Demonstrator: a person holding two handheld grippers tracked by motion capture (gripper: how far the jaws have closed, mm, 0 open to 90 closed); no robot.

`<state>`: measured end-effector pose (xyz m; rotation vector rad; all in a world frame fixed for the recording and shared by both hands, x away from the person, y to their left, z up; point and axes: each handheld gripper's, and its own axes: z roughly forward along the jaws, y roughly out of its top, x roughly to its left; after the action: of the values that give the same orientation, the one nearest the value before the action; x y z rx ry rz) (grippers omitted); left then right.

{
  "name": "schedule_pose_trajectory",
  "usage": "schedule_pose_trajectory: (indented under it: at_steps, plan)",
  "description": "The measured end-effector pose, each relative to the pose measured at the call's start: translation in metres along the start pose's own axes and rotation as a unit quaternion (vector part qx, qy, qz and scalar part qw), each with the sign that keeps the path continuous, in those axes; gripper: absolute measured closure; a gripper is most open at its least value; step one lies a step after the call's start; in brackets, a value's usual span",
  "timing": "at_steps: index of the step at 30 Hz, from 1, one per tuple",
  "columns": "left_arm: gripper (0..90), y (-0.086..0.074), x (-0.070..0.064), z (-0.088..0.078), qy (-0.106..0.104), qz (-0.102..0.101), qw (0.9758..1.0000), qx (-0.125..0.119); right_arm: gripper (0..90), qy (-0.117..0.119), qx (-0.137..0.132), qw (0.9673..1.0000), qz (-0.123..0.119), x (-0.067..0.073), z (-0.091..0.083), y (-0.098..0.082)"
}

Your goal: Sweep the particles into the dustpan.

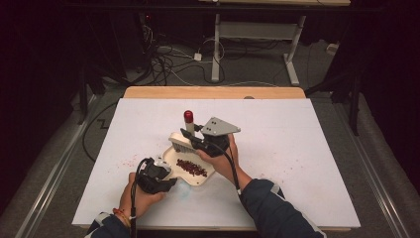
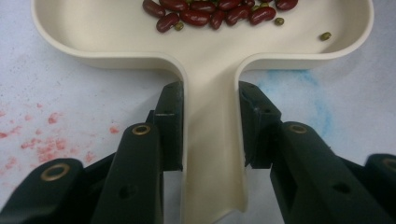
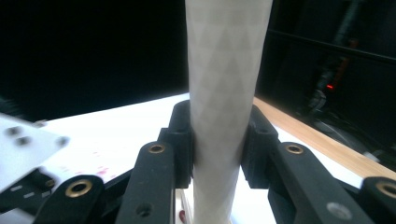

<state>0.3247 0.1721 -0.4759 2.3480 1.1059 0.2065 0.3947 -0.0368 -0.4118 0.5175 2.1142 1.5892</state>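
Observation:
A cream dustpan (image 1: 201,180) lies on the white table cover and holds a heap of red beans (image 1: 191,167) with a few small green ones (image 2: 325,35). My left gripper (image 2: 211,99) is shut on the dustpan's handle (image 2: 210,154), one jaw on each side. In the high view the left gripper (image 1: 157,173) sits at the pan's near-left corner. My right gripper (image 1: 190,135) is shut on the white handle (image 3: 224,70) of a small brush. The brush head (image 1: 179,143) rests at the pan's far edge, and the handle's red end (image 1: 188,116) points up.
Reddish smears (image 1: 130,160) mark the cover left of the pan, and a blue smear (image 2: 303,79) lies near the handle. The table's wooden far edge (image 1: 213,92) shows beyond the cover. Cables (image 1: 163,64) and desk legs (image 1: 216,49) stand on the floor behind.

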Motion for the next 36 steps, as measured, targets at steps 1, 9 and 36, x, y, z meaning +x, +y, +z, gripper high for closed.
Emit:
schedule_pose_trajectory:
  at_steps: [1, 9, 36]
  plan:
    - [64.0, 0.0, 0.0, 0.0, 0.0, 0.0, 1.0, 0.001, 69.7, 0.008, -0.001, 1.0, -0.002, 0.002, -0.001, 0.0]
    - [63.9, 0.0, 0.0, -0.001, 0.0, 0.0, 1.0, -0.001, 69.3, 0.043, 0.011, 0.999, -0.011, 0.016, -0.02, -0.004]
    - [64.0, -0.002, -0.004, 0.001, 0.008, -0.006, 0.9999, -0.004, 69.6, -0.008, 0.008, 0.9996, 0.026, 0.005, -0.056, 0.011]
